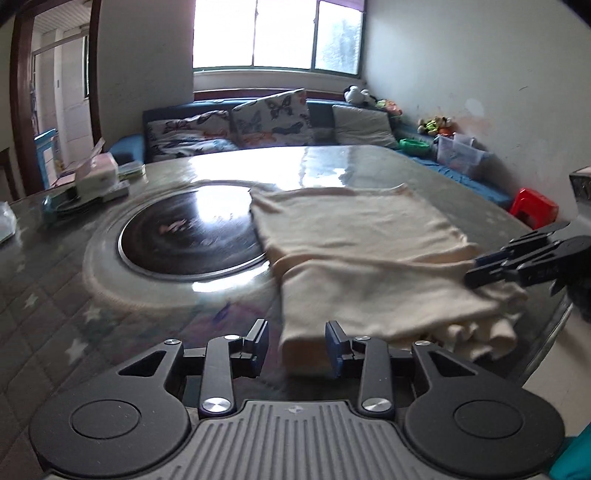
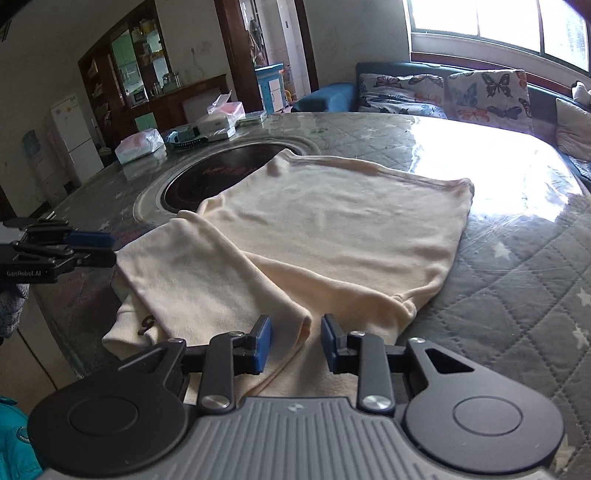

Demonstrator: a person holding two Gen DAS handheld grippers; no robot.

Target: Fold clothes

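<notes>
one cream garment point(image 2: 325, 229) lies on the round table point(image 2: 517, 258), spread flat over the quilted grey cover, with one sleeve folded across its near part and a bunched end hanging over the near table edge. its far hem runs straight, close to the glare from the window point(image 1: 273, 33). its left side overlaps the rim of one dark round hotplate point(image 1: 184, 236) sunk in the table's middle.

two grippers are in view. the left gripper point(image 1: 297, 345) hovers at the near-left corner of the garment, fingers spread apart, with the folded cloth edge between them but not pinched. the right gripper point(image 2: 295, 341) sits over the near end by the sleeve tip, fingers likewise spread, gripping nothing.

bare cover stretches to the right of the garment and beyond its far hem. on the far left of the table stand several boxes point(image 2: 218, 122) and one bagged packet point(image 2: 138, 146), well apart from the cloth. two butterfly cushions point(image 1: 269, 118) lean on the sofa behind.
</notes>
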